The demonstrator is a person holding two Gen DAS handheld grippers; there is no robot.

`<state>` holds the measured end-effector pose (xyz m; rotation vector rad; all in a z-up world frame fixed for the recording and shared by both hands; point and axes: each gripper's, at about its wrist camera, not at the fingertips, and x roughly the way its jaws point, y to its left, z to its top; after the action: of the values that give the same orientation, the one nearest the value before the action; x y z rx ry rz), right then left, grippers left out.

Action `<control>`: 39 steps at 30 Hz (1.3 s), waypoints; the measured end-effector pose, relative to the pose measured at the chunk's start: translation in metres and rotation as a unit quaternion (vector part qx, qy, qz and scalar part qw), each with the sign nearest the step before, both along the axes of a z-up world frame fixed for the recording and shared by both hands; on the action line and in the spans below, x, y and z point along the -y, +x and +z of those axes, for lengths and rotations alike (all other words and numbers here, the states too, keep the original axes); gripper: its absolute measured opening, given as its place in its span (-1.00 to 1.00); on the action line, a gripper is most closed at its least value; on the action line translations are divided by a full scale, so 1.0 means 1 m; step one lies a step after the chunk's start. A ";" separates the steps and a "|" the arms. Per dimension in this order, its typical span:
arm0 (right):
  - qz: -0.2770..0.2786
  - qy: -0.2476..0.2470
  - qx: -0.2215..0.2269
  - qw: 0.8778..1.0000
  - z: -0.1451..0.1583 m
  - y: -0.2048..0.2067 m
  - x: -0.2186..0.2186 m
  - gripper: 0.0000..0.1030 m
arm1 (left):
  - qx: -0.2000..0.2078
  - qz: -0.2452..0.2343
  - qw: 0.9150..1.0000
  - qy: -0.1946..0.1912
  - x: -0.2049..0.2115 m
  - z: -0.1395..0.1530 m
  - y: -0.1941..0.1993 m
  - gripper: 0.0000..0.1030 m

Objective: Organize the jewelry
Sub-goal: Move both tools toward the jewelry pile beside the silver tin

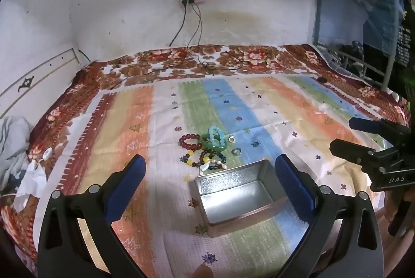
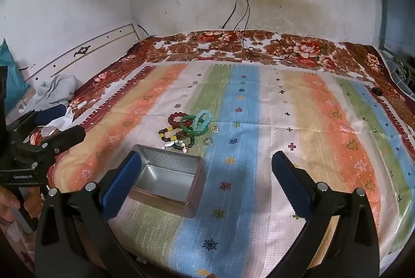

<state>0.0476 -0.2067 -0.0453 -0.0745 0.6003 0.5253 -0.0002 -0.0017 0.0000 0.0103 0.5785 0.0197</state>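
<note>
Both grippers up over the bed, nothing held. Our left gripper has its jaws spread wide, blue pads empty. The open metal tin sits between and just below its fingers on the striped cloth, nearer the right finger, and looks empty inside.

Jewelry is in a heap just past the tin, straight ahead of the left gripper: a dark red bead bracelet at the left of the pile, a green bangle with a pale turquoise bead bracelet leaning on it, and a mixed yellow-and-dark bead bracelet closest to the tin's far rim. Two small rings lie just right of the pile; too small to make out, maybe clear or silvery.

Our right gripper is likewise spread wide and empty. From it, the tin lies ahead-left, its near-left corner hidden behind the left finger, and the pile is beyond that, ahead and slightly left of centre.

Each gripper shows at the edge of the other's view, well apart from the jewelry.
</note>
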 end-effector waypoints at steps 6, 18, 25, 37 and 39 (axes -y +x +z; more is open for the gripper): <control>0.004 0.001 -0.007 1.000 -0.003 0.003 0.002 0.92 | -0.002 0.004 1.000 -0.002 0.001 0.000 0.000 0.89; 0.009 0.016 -0.020 1.000 -0.002 0.002 0.001 0.92 | -0.012 0.005 1.000 -0.013 -0.002 -0.011 -0.001 0.89; 0.016 0.025 -0.028 0.999 -0.002 0.003 0.003 0.92 | -0.022 0.018 1.000 -0.011 -0.005 -0.011 0.002 0.89; 0.002 0.012 -0.025 1.000 -0.005 0.005 0.002 0.92 | -0.021 0.012 1.000 -0.003 -0.004 -0.012 0.004 0.89; -0.001 0.009 -0.025 1.000 -0.005 0.005 0.002 0.92 | -0.020 0.012 1.000 0.009 -0.003 -0.013 0.004 0.89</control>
<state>0.0530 -0.2083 -0.0503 -0.0441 0.6447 0.5322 0.0037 0.0012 -0.0128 0.0221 0.6177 0.0476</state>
